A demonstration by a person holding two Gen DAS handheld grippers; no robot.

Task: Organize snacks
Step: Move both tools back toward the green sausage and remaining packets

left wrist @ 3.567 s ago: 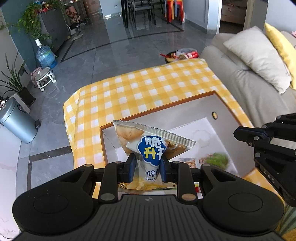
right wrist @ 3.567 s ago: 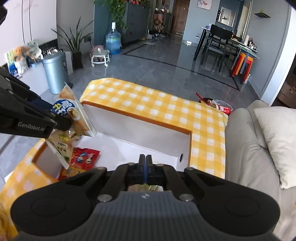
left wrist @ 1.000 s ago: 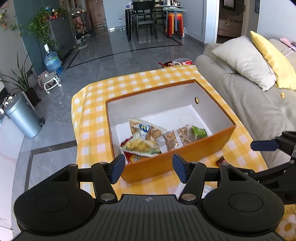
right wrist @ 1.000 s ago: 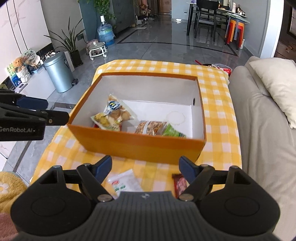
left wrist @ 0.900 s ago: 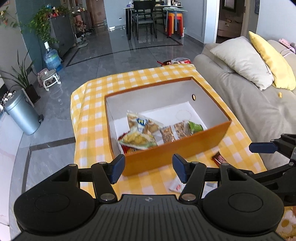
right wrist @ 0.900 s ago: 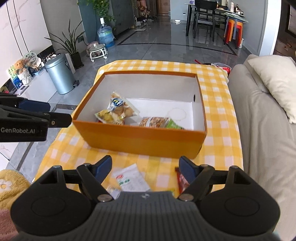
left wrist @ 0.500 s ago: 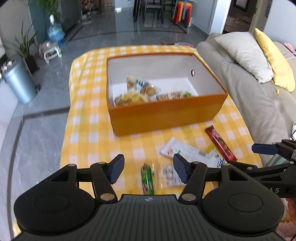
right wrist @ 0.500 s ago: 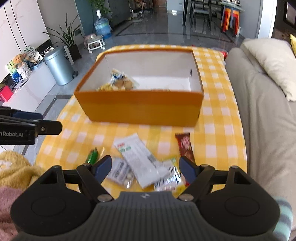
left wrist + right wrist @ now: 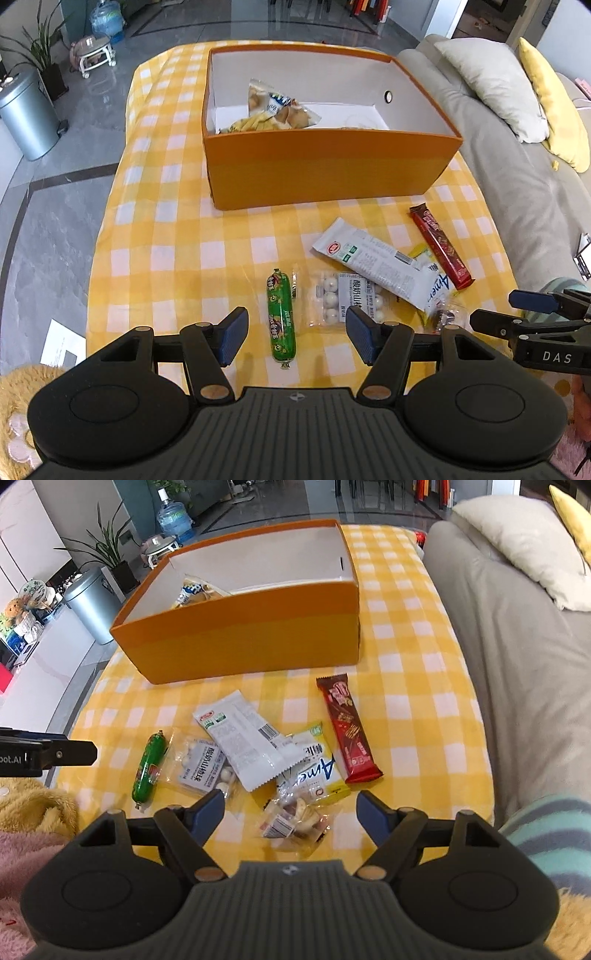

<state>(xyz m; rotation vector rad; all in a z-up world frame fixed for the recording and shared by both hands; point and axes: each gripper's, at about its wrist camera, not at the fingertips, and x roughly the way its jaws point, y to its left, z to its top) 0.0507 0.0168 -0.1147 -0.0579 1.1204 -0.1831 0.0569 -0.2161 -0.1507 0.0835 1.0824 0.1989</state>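
Left hand-held gripper (image 9: pixel 295 338) being held open above green sausage (image 9: pixel 281 318), nothing being gripped. Right hand-held gripper (image 9: pixel 290 818) jaws closing, clear snack packet (image 9: pixel 295 818) lying between them, untouched. Loose snacks lying on checked surface (image 9: pixel 166 236) in front of orange box (image 9: pixel 325 173); chip bags (image 9: pixel 275 110) lying inside box.

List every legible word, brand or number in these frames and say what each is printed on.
"DAS": side of the right gripper.
"bot.AI", cut off by the frame edge: side of the left gripper.
"Ame", partly covered: yellow-and-white packet.
Print on the green sausage, white wrapper, candy bag and red bar: too small to read.
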